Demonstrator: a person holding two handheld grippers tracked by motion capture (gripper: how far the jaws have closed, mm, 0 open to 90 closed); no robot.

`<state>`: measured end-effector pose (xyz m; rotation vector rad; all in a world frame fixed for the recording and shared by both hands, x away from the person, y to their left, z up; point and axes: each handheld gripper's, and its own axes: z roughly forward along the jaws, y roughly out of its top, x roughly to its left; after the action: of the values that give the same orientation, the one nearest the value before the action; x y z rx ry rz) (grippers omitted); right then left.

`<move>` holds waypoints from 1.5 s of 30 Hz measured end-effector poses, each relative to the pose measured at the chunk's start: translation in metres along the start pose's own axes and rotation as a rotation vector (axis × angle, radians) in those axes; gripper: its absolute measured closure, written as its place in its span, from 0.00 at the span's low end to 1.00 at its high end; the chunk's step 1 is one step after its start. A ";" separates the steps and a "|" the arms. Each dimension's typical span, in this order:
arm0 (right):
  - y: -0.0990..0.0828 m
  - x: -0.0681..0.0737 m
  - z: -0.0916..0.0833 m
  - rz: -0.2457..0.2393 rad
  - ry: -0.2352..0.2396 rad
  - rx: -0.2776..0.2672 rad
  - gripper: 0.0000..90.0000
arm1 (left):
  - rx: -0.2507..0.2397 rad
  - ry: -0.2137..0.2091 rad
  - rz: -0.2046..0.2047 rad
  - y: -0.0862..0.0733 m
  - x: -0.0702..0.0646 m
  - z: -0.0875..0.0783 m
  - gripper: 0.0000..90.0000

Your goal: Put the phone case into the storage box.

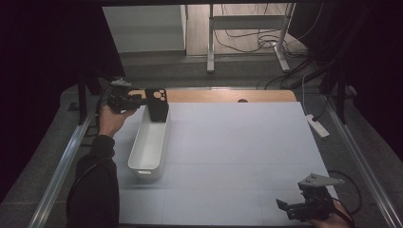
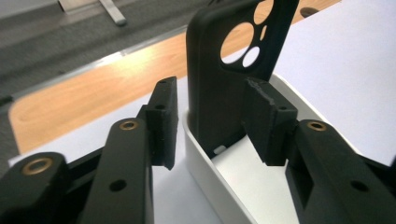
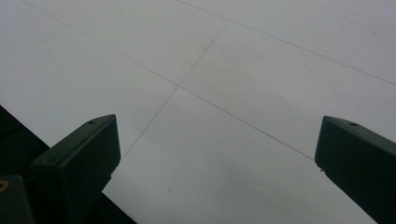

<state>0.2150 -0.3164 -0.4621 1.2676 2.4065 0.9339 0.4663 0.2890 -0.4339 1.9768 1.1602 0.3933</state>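
A black phone case [image 1: 157,103] with round camera holes stands upright in the far end of a long white bin [image 1: 148,147], leaning on the bin's end wall. My left gripper [image 1: 141,101] reaches in from the left at that end. In the left gripper view the case [image 2: 219,79] rises between the two pads; the left pad [image 2: 163,121] stands clear of it, and the right pad [image 2: 268,119] sits just beside its edge. The bin rim [image 2: 205,186] runs below. My right gripper [image 1: 290,209] rests at the near right corner, open [image 3: 217,149] over bare white surface.
A white mat [image 1: 237,142] covers the table, with a wooden strip [image 1: 214,96] along its far edge. Metal rails flank both sides. A white power strip [image 1: 317,126] and cables lie off the right edge. Desk legs [image 1: 210,42] stand beyond.
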 end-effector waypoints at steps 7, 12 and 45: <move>0.000 0.001 -0.001 -0.009 -0.004 -0.008 0.01 | -0.005 -0.030 -0.045 -0.006 -0.001 -0.003 0.52; 0.000 0.001 -0.001 -0.009 -0.005 -0.010 0.01 | -0.015 -0.034 -0.064 -0.010 -0.001 -0.007 0.47; 0.000 0.002 -0.001 -0.015 -0.003 -0.015 0.00 | -0.007 -0.104 -0.032 -0.020 -0.037 -0.018 0.01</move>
<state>0.2127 -0.3151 -0.4611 1.2436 2.3987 0.9431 0.4243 0.2716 -0.4332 1.9467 1.1212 0.2748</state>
